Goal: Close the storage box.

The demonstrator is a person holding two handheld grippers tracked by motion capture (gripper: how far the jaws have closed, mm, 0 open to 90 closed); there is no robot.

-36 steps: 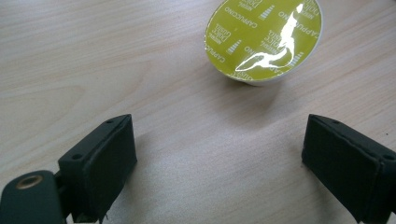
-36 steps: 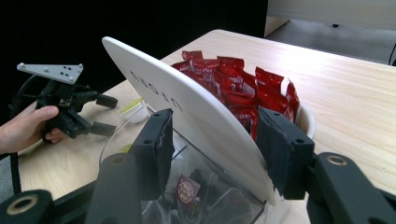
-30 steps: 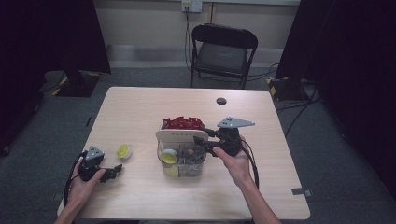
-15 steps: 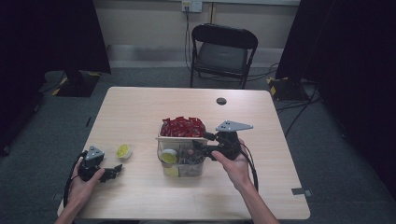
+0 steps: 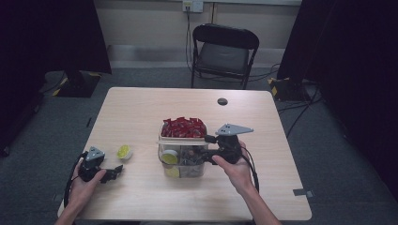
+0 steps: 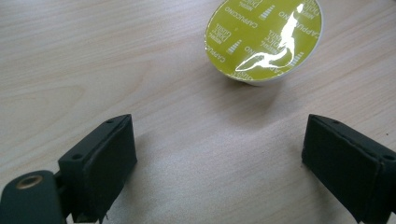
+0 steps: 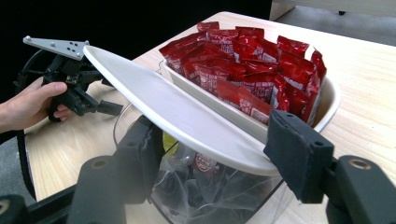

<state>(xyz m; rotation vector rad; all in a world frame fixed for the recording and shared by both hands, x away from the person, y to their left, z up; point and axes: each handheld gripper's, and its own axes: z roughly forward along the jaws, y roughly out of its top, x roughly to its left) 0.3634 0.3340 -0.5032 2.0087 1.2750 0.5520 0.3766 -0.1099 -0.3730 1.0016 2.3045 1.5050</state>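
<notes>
Since a second ago your right gripper has drawn the white lid toward you, uncovering more of the red sachets; your left gripper has stayed put.

High view: the clear container sits mid-table, the sachets at its 12 o'clock. A yellow-green capsule lies at its 9 o'clock, apart, with your left gripper near it at the capsule's 7 o'clock. Your right gripper reaches the container from 3 o'clock.

Left gripper view: your jaws stand wide apart over bare wood, gripping nothing; the capsule lies beyond them at 1 o'clock, foil up.

Right gripper view: your jaws flank the tilted lid's near edge; you cannot tell whether they pinch it. The sachets fill a white tray behind it.
</notes>
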